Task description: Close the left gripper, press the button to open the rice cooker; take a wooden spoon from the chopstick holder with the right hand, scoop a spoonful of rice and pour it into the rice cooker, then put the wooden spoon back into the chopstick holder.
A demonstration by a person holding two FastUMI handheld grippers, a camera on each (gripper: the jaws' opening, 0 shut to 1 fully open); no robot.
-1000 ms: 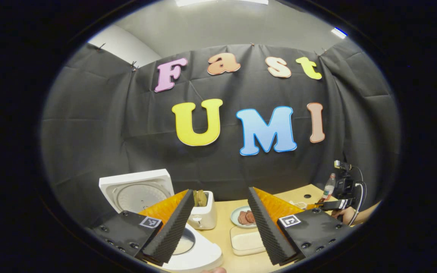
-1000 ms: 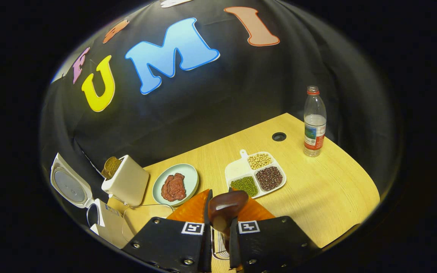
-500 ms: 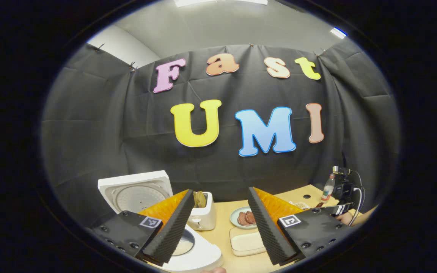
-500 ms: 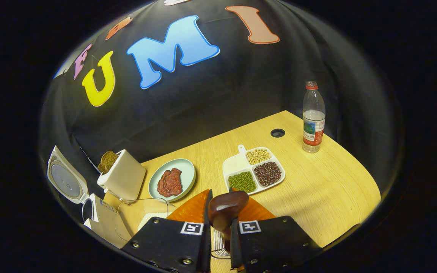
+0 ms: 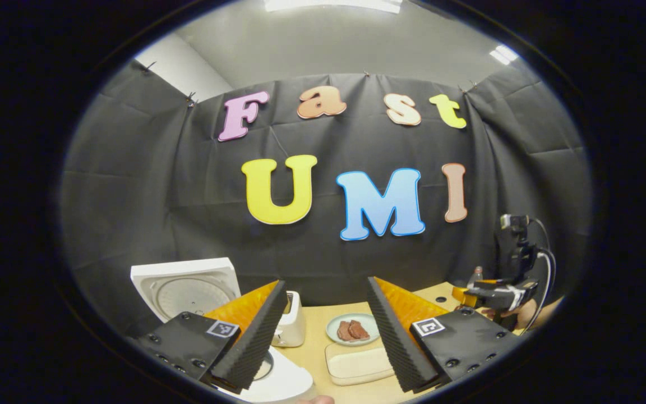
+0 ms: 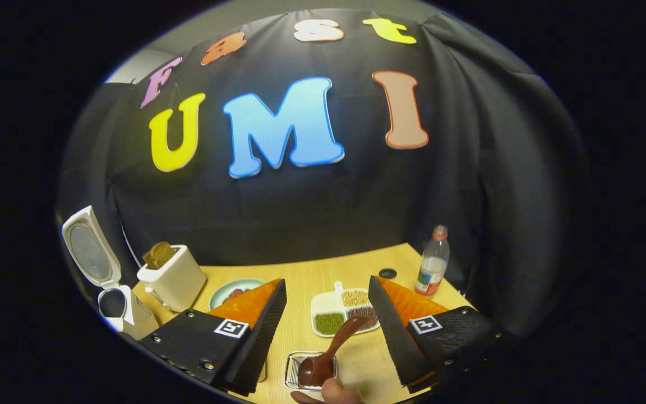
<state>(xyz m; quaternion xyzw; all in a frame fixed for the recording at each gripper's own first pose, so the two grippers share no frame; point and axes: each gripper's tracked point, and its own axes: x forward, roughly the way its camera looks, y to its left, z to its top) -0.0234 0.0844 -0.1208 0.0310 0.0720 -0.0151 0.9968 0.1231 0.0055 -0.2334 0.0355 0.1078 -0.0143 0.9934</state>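
Observation:
My right gripper [image 6: 327, 280] is open, fingers spread wide above the table. Below the gap, the dark wooden spoon [image 6: 331, 350] leans free in the metal-rimmed chopstick holder [image 6: 295, 375], its stem pointing up and right. A fingertip [image 6: 328, 394] shows at the bottom edge. The white rice cooker [image 6: 124, 314] stands at the far left with its lid [image 6: 88, 253] raised. My left gripper [image 5: 326, 283] is open and holds nothing; the cooker's raised lid [image 5: 185, 283] and body [image 5: 284, 384] sit low on its left. The right gripper [image 5: 471, 294] and a hand show far right.
A white toaster [image 6: 171, 278] holding bread stands beside the cooker. A pale plate of meat [image 6: 232, 292], a divided tray of beans [image 6: 340, 314] and a water bottle [image 6: 432, 261] sit on the wooden table [image 6: 306, 275]. A shallow white container [image 5: 356, 365] lies near my left gripper.
My right gripper opened and let go of the wooden spoon, which now rests in the chopstick holder. The right gripper's view tilted up and back. The left gripper drifted slightly.

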